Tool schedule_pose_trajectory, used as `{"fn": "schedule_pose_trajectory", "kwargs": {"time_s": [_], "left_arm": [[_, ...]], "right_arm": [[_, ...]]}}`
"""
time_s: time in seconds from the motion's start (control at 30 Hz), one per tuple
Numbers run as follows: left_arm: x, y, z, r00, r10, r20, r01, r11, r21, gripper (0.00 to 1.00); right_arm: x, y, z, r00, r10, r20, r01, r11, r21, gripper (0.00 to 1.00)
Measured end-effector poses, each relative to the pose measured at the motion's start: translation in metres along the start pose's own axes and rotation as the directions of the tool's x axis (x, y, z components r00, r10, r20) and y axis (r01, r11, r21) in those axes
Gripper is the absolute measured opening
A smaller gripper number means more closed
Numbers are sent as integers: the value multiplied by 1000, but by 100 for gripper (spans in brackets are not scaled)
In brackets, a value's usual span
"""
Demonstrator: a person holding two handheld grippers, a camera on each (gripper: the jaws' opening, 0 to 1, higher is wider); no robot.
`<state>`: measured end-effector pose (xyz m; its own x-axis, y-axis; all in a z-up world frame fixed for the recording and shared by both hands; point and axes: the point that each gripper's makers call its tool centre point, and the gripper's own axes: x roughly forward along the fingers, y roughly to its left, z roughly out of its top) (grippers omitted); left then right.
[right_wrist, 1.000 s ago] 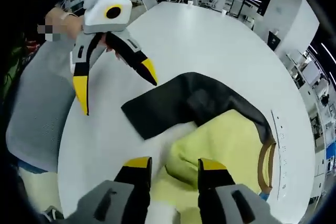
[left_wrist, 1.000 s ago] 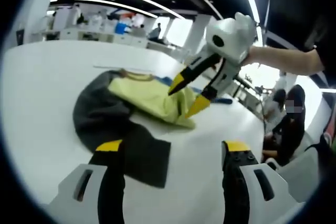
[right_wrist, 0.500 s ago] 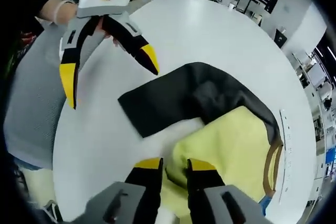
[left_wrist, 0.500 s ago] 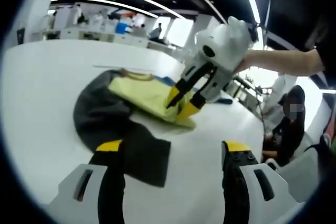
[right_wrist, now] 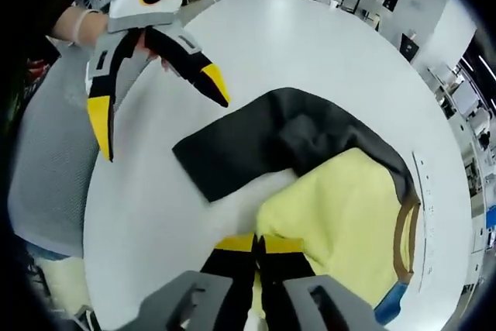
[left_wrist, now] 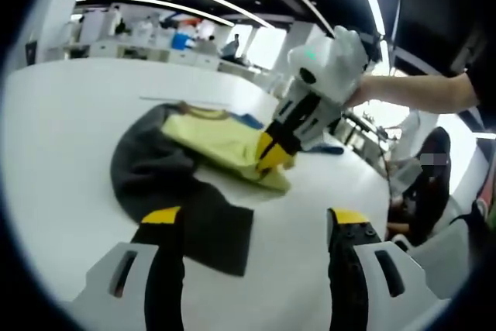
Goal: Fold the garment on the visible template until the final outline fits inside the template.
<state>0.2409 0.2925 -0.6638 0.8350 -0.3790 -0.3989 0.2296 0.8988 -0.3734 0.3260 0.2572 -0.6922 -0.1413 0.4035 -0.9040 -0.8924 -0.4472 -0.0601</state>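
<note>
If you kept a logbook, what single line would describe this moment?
right gripper: shut on yellow garment edge | left gripper: open, above table | dark sleeve: spread flat

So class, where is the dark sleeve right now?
In the left gripper view, the sleeve lies flat on the table, beside the left tongs.
</note>
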Motion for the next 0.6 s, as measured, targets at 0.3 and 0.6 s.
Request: {"fn": "schedule_pose_trajectory", "kwargs": {"time_s": [0.3, 0.6], "left_arm": [[5, -4, 1, 1000, -9, 6, 9, 1000, -13, 71], [9, -4, 6, 1000, -15, 21, 16, 999, -37, 66]], "right_arm": [[-17, -7, 27, 987, 7, 159, -36, 983, 178, 0], [-43, -37, 35, 948, -43, 315, -86, 920, 382, 0]]}}
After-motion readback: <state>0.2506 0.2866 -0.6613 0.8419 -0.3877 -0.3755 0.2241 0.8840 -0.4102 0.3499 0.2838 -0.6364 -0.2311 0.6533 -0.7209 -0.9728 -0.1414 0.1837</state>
